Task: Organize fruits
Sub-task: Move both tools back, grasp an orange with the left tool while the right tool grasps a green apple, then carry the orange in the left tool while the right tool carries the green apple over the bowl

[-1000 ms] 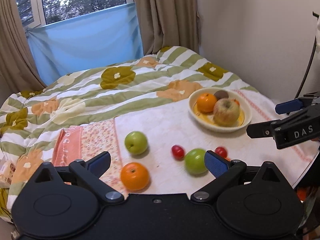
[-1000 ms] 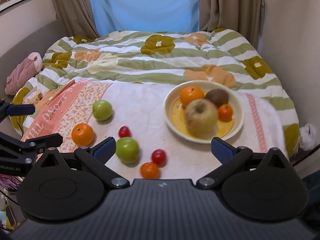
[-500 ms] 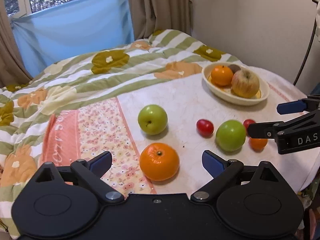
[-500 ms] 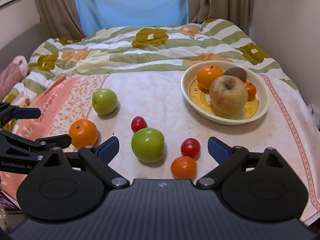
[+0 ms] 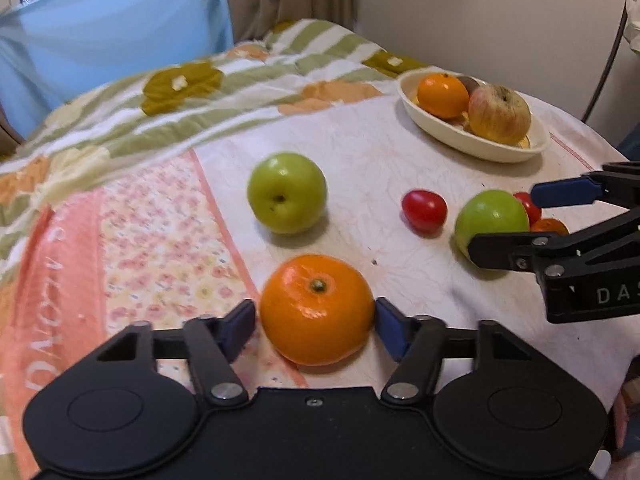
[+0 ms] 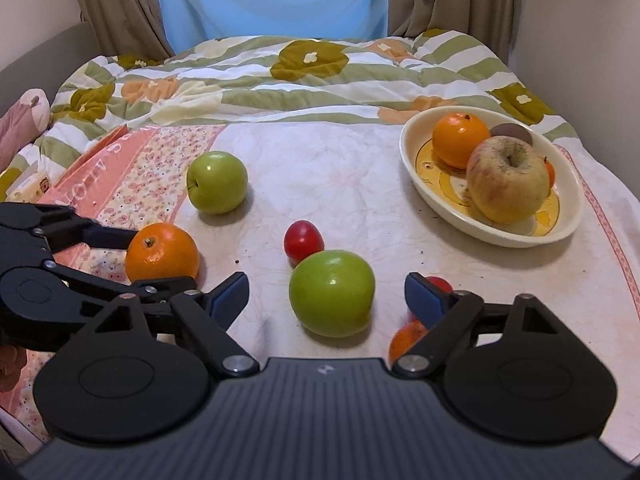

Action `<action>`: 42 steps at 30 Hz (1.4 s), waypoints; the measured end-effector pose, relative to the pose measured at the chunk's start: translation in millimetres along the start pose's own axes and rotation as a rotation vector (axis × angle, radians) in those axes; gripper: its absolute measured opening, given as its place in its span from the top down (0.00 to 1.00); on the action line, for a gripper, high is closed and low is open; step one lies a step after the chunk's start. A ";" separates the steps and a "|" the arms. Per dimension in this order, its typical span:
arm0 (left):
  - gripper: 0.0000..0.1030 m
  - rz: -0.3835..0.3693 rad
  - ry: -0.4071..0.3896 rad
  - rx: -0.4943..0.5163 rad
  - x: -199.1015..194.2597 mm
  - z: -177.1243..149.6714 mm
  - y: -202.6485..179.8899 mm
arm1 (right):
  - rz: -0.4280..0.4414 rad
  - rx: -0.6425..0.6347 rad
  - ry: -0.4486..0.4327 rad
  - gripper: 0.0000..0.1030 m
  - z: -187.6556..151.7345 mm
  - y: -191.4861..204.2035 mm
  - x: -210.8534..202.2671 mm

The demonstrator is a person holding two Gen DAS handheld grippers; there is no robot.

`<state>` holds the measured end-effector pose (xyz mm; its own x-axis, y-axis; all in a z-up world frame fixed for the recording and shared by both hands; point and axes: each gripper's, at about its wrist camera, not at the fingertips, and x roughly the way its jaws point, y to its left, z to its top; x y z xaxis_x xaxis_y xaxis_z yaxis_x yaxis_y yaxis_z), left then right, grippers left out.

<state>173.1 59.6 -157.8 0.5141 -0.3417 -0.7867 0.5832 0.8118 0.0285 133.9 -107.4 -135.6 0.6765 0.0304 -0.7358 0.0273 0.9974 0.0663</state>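
Note:
An orange [image 5: 316,308] rests on the white cloth between the fingers of my left gripper [image 5: 316,316], whose jaws are closing, both blue pads against its sides. In the right wrist view the left gripper [image 6: 164,258] grips that orange [image 6: 160,252] from the left. My right gripper [image 6: 326,286] straddles a green apple [image 6: 332,304]; its jaws are closing, with gaps on both sides. A second green apple [image 6: 217,182] and a red tomato [image 6: 303,240] lie farther back. Another tomato [image 6: 438,282] and a small orange [image 6: 406,342] are partly hidden behind the right finger.
A cream bowl [image 6: 412,152] at the back right holds an orange, a large apple, a kiwi and a small orange. Behind the cloth lies a striped flowered quilt [image 6: 280,80]. A wall runs along the right side, and the surface's edge is close on the right.
Both grippers came down and forward toward the fruit. The left jaws narrowed from wide open onto the orange. The right gripper moved up to the near green apple.

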 end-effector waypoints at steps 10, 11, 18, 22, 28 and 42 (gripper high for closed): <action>0.37 0.006 -0.003 -0.004 -3.2 -4.3 0.0 | -0.009 0.001 0.030 0.18 -3.2 0.6 14.8; 0.37 0.008 -0.004 -0.002 -3.9 -5.2 -0.3 | -0.011 0.003 0.033 0.19 -3.7 0.1 15.9; 0.37 0.025 -0.004 0.002 -8.3 -10.6 -0.5 | -0.022 0.000 0.036 0.24 -7.6 -2.3 21.0; 0.38 0.041 -0.003 0.002 -11.5 -14.8 -0.4 | -0.019 -0.006 0.036 0.25 -8.8 -3.0 23.5; 0.38 0.065 -0.004 -0.014 -16.0 -20.6 -1.0 | -0.012 -0.020 0.050 0.37 -9.2 -1.3 28.1; 0.38 0.100 -0.039 -0.055 -41.2 -21.0 -14.3 | 0.047 -0.025 0.023 0.38 -13.1 -3.1 4.2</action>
<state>130.4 72.0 -138.7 0.5923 -0.2752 -0.7573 0.4931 0.8671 0.0705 127.0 -109.5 -147.7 0.6592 0.0786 -0.7478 -0.0226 0.9961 0.0848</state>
